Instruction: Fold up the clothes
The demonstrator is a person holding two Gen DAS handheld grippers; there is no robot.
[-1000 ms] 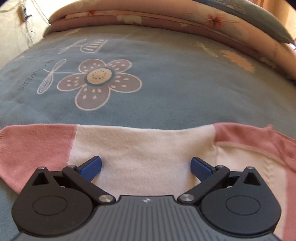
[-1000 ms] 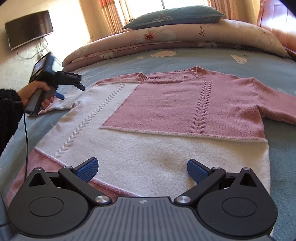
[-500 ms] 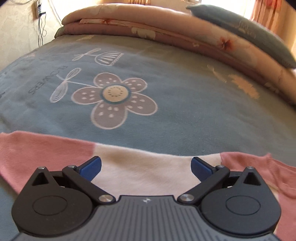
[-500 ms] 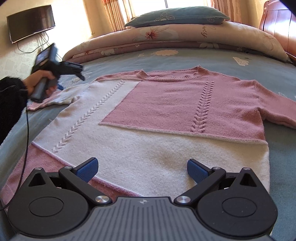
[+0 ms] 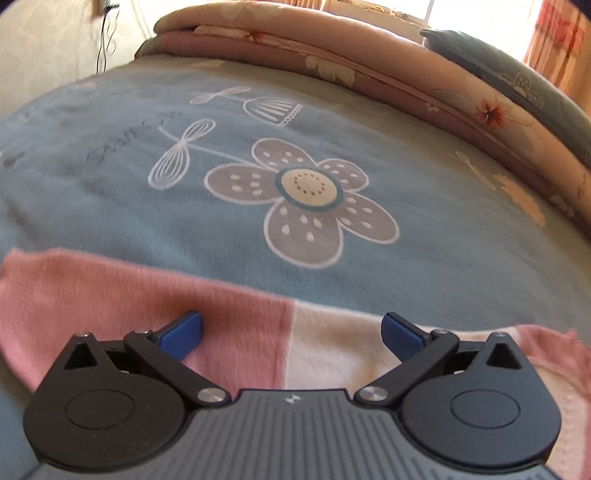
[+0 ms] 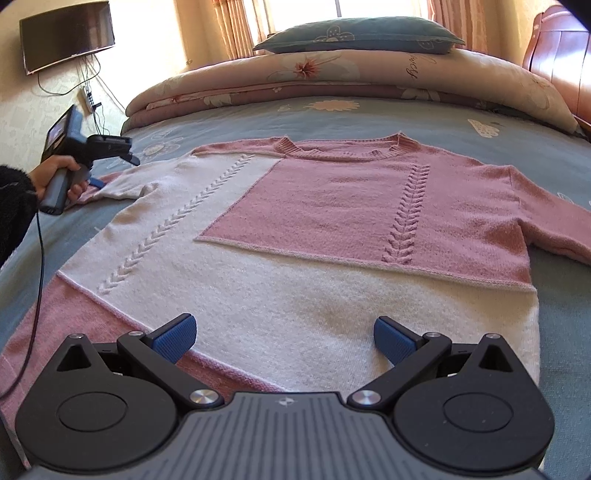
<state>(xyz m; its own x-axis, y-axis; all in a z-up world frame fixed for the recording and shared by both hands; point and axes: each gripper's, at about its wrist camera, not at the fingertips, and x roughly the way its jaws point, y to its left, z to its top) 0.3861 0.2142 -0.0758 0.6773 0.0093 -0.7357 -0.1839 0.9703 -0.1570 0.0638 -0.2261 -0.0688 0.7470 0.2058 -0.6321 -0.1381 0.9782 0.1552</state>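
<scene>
a pink and cream knitted sweater (image 6: 295, 236) is lying spread flat, front up, across the middle of the right wrist frame, its ribbed neckline pointing toward the upper centre and its hem reaching down to the lower edge. two cable-stitch columns are running down its front. one sleeve (image 6: 554, 225) is stretching toward the right edge of the frame; the other sleeve (image 5: 229, 332) is lying as a pink and cream band across the lower part of the left wrist frame.

the right gripper (image 6: 284, 338) is hovering low at the bottom centre over the cream hem area, its jaws standing wide apart with nothing between them. the left gripper (image 5: 291, 332) is sitting at the bottom of its own frame over that sleeve, jaws also spread wide and gripping nothing; whether the blue fingertips (image 5: 181, 332) are touching the knit, i cannot tell. in the right wrist frame this same gripper is showing at the left edge, held by a hand (image 6: 61, 177) in a dark fuzzy cuff, with a black cable trailing down.

the sweater is resting on a bed (image 5: 110, 206) covered in a blue sheet printed with a large grey flower (image 5: 303, 199). a folded floral quilt (image 6: 369, 74) is running along the upper part of the frame with a blue pillow (image 6: 358, 35) on top. a wall-mounted screen (image 6: 66, 35) is hanging at the upper left.
</scene>
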